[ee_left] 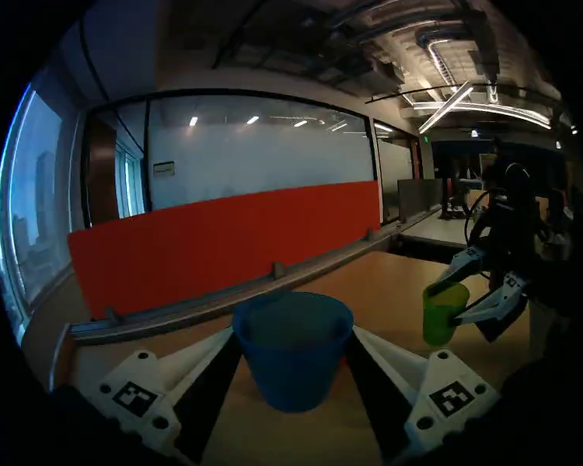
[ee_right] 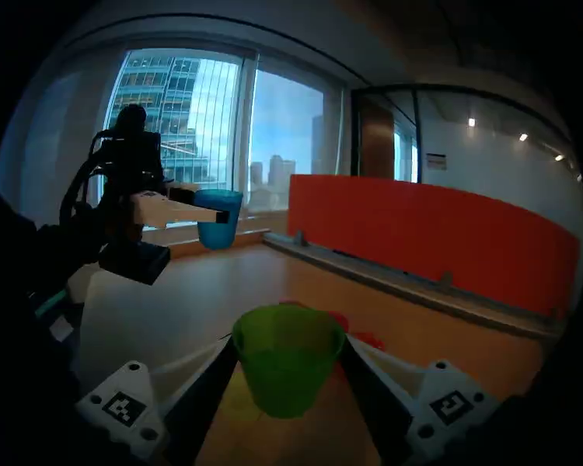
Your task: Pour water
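Left gripper (ee_left: pixel 291 342) first: seen along its own fingers, it pinches a blue plastic cup (ee_left: pixel 293 369) from both sides, upright and, as far as I can judge, held above the pale wooden tabletop (ee_left: pixel 385 283). Far to the right, my right gripper (ee_left: pixel 449 301) clamps a green translucent plastic cup (ee_left: pixel 441 314), also upright and well apart from the blue one. I cannot tell whether either cup has water in it; the insides are too dim. Both cups taper downward, so my worry is that a tilt could let one slide or twist in the pinch. From the right gripper view, the right gripper (ee_right: pixel 288 349) squeezes the green translucent plastic cup (ee_right: pixel 286 380) close in front. The left gripper (ee_right: pixel 214 211) holds the blue plastic cup (ee_right: pixel 220 225) far off to the left against the tall window (ee_right: pixel 284 132). With that gap between rims, tipping too soon would send water onto the tabletop (ee_right: pixel 214 287). Small red bits (ee_right: pixel 369 339) lie just behind the green one; I cannot make them out, and a splash could reach them.
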`<state>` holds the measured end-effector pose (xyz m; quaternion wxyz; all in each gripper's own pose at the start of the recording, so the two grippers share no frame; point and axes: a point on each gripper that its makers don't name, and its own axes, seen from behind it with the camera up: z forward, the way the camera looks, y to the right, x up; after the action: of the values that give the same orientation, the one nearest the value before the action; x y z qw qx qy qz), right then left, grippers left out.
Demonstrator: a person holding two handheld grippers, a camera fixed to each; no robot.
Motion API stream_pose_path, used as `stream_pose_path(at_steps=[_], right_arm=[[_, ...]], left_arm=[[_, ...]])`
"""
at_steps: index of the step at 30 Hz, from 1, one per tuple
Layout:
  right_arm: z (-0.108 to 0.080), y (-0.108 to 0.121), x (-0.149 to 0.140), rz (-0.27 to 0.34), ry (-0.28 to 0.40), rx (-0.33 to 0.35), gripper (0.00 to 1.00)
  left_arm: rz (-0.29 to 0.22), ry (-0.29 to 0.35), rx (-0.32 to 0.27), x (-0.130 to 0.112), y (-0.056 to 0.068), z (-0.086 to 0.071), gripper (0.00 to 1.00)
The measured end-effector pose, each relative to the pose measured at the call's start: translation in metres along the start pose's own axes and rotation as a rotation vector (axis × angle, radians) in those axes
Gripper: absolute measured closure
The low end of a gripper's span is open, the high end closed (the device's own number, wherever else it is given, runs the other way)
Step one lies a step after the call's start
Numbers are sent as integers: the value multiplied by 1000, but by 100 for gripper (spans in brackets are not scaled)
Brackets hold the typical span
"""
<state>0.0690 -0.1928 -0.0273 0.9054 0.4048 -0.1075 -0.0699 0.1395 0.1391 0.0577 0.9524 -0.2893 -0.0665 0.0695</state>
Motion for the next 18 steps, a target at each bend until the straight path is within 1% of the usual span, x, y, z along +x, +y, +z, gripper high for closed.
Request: stream_pose_path(at_steps=[6,12,18], right_arm=[[2,-2,-19,-13,-62,15,9],[4,-2,-33,-16,-100,26,9],[5,1,-46,-19,-134,32,9]], left_arm=[[19,-67,-29,-28,8,8,15],[34,-125,-37,-51,9,16,15],[43,-196,-47,-81,11,23,14]])
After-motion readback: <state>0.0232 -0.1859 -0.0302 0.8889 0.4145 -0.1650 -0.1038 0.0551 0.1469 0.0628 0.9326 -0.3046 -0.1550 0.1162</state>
